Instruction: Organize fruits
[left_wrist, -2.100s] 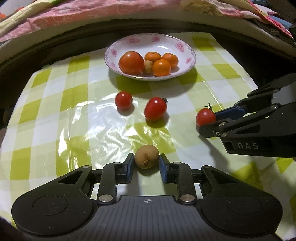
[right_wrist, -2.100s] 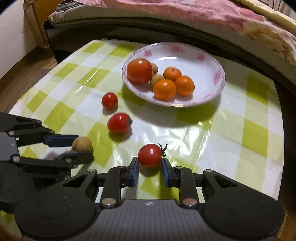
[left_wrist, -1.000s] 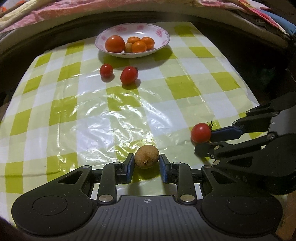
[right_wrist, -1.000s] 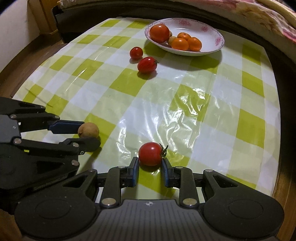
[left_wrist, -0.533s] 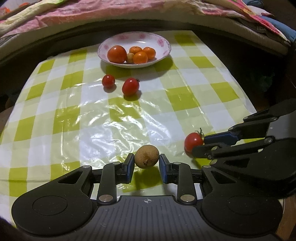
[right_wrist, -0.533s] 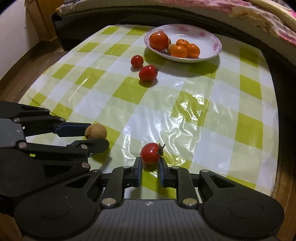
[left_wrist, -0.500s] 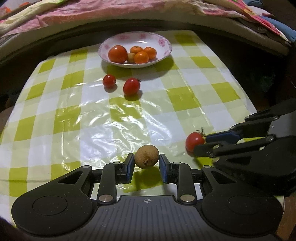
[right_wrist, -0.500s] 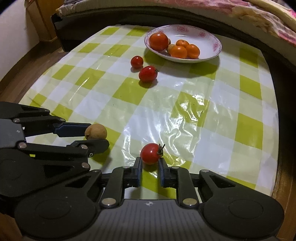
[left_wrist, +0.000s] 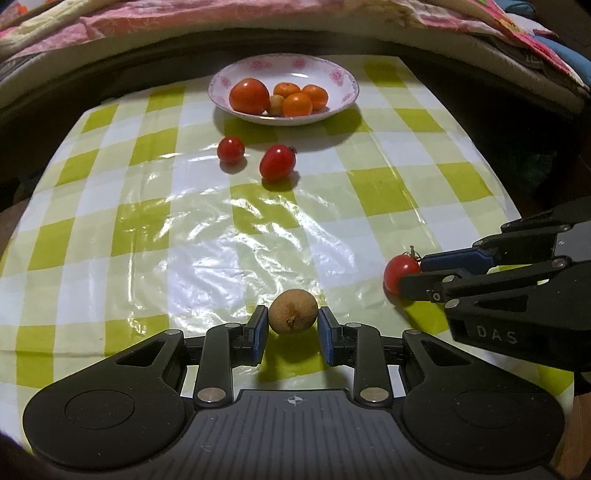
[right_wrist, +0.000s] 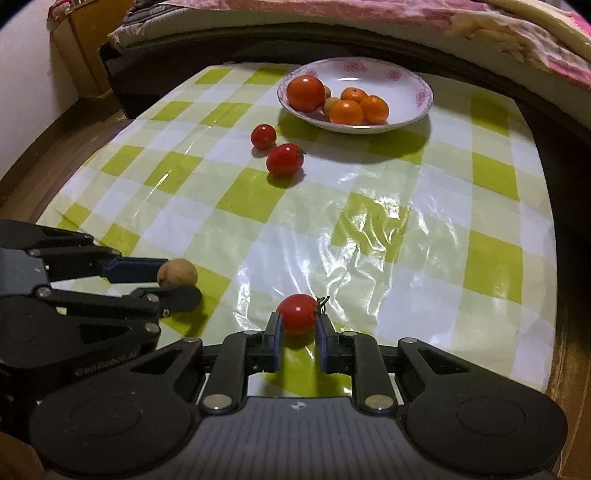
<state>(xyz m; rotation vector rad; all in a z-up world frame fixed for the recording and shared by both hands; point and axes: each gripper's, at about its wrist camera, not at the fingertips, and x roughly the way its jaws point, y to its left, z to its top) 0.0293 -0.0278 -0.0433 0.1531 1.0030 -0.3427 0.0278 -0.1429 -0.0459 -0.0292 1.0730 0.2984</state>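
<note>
My left gripper (left_wrist: 293, 322) is shut on a round brown longan (left_wrist: 293, 311), held above the near part of the checked tablecloth (left_wrist: 147, 236). My right gripper (right_wrist: 298, 325) is shut on a small red tomato (right_wrist: 297, 314) with a dried stem; the same tomato (left_wrist: 400, 273) shows in the left wrist view beside the right gripper's fingers (left_wrist: 458, 258). The longan (right_wrist: 177, 272) also appears in the right wrist view. A white flowered plate (left_wrist: 343, 74) at the far end holds a large tomato (left_wrist: 249, 95), several tangerines and a pale longan.
Two loose red tomatoes lie on the cloth before the plate, a round one (left_wrist: 230, 149) and an oval one (left_wrist: 277, 161). A bed with pink bedding (right_wrist: 443, 22) runs behind the table. The table's edges fall away on the left and right; wooden floor (right_wrist: 44, 162) lies at left.
Both grippers have drawn closer to the plate, each still carrying its fruit; the plate and loose tomatoes look larger. The right jaws tightened on the small tomato.
</note>
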